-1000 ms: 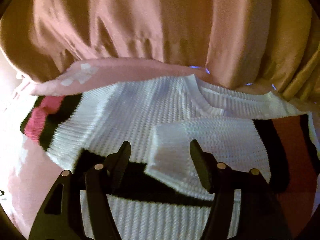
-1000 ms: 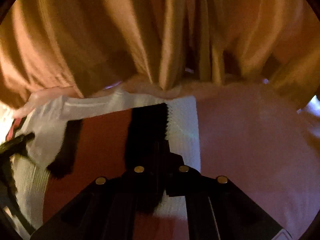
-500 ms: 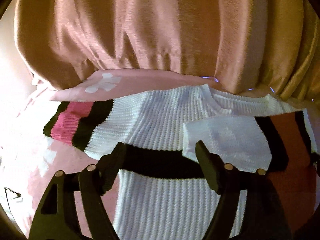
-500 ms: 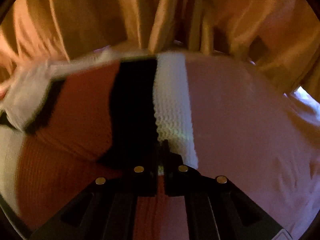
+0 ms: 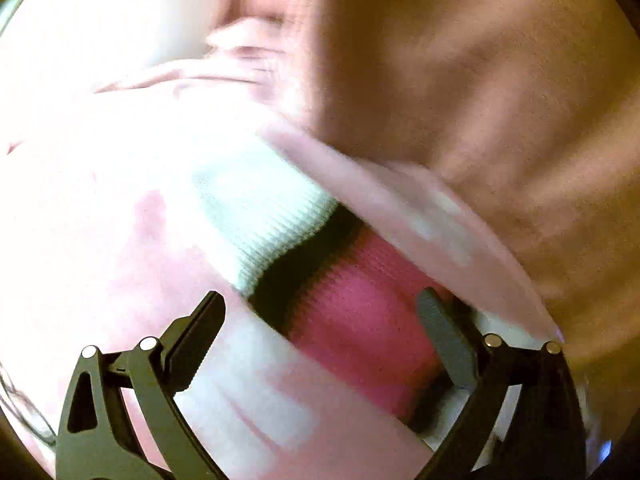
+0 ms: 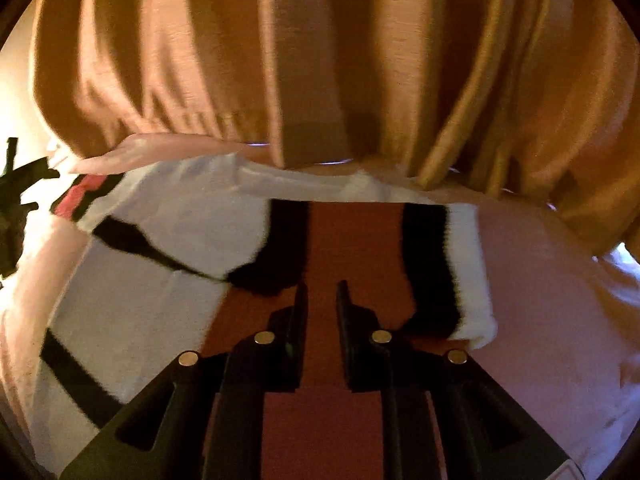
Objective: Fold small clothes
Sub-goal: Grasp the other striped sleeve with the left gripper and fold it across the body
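L wrist view, blurred: left gripper (image 5: 320, 320) has its fingers (image 5: 200, 332) spread wide, having just been opening, nothing pinched. The sleeve (image 5: 316, 276) of the knit sweater, w/ white cuff, black band and pink section, lies below and between them on the pink surface (image 5: 100, 240), untouched by the pads as far as the blur lets me see. Tan fabric (image 5: 480, 100) hangs behind, top right. R wrist view: right gripper (image 6: 322, 292) has its fingers (image 6: 301, 312) only a narrow gap apart, having just been opening; no cloth is caught, the rust-brown panel shows through the gap. The sweater (image 6: 160, 320) lies spread on the pink surface; right sleeve (image 6: 440, 264) is folded in, black and white bands running just beside the right finger. Pink-striped sleeve sits far left, near the other gripper, which pokes in at the frame edge. Tan fabric drapes across the top.
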`<state>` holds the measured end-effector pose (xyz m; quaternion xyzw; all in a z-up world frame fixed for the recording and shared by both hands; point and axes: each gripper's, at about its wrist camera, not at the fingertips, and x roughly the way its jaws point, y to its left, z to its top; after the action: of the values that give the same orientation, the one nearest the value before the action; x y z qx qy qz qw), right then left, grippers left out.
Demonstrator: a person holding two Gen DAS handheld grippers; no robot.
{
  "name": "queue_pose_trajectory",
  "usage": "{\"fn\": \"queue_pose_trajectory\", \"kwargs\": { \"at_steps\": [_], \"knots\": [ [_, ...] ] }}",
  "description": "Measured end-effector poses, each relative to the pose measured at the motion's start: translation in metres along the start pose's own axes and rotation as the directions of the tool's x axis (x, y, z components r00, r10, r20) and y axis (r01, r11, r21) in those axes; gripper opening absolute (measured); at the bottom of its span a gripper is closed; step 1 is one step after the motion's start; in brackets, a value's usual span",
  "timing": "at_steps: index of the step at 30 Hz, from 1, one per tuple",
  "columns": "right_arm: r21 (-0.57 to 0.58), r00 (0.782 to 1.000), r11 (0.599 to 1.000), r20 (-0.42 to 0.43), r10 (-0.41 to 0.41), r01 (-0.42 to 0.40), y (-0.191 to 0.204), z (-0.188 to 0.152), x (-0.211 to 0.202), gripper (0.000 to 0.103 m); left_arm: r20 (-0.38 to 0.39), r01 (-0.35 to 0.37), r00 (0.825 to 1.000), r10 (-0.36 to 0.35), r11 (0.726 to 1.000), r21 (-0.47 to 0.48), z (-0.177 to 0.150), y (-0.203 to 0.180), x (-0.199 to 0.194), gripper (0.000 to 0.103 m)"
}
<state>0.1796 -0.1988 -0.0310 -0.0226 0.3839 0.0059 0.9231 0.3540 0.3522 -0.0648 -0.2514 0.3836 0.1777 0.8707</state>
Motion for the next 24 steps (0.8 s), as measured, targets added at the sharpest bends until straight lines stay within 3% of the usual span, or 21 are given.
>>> {"fn": "queue_pose_trajectory", "kwargs": {
  "at_steps": [2, 4, 6, 8, 11, 14, 17, 20, 24],
  "knots": [
    [-0.001, 1.000, 1.000, -0.005, 0.020, -0.020, 0.015, -0.002, 0.002, 0.015, -0.053, -0.032, 0.998, 0.029, 0.997, -0.063, 0.013, 0.022, 0.022, 0.093],
    [-0.010, 0.999, 0.999, -0.010, 0.031, -0.031, 0.027, -0.004, 0.004, 0.015, -0.116, -0.021, 0.993, 0.004, 0.989, -0.145, 0.018, 0.039, 0.044, 0.086],
    [-0.012, 0.999, 0.999, -0.014, 0.043, -0.044, 0.037, -0.005, 0.005, 0.015, -0.071, -0.020, 0.997, 0.010, 0.990, -0.141, 0.020, 0.037, 0.045, 0.077],
    [-0.017, 0.998, 0.998, -0.021, 0.054, -0.055, 0.046, -0.005, 0.008, 0.015, -0.084, 0.005, 0.996, -0.011, 0.998, -0.070, 0.023, 0.020, 0.051, 0.041],
    [-0.023, 0.998, 0.998, -0.021, 0.065, -0.065, 0.053, -0.005, 0.009, 0.015, -0.132, 0.088, 0.987, -0.090, 0.996, -0.022, 0.020, -0.006, 0.060, 0.008],
    [-0.012, 0.997, 0.997, -0.010, 0.075, -0.075, 0.052, -0.005, 0.005, 0.015, -0.106, 0.143, 0.984, -0.141, 0.990, 0.010, 0.017, -0.040, 0.045, 0.007],
    [0.002, 0.997, 0.997, -0.003, 0.080, -0.080, 0.046, -0.006, 0.001, 0.015, -0.038, 0.207, 0.978, -0.204, 0.972, 0.114, 0.006, -0.088, 0.005, 0.007],
    [0.039, 0.995, 0.995, 0.000, 0.095, -0.095, 0.034, -0.006, -0.002, 0.015, 0.002, 0.280, 0.957, -0.290, 0.926, 0.254, -0.019, -0.146, -0.046, 0.007],
    [0.049, 0.997, 0.996, 0.010, 0.078, -0.079, 0.017, -0.007, -0.008, 0.015, -0.011, 0.364, 0.918, -0.396, 0.832, 0.418, -0.073, -0.223, -0.101, 0.007]
  ]
}}
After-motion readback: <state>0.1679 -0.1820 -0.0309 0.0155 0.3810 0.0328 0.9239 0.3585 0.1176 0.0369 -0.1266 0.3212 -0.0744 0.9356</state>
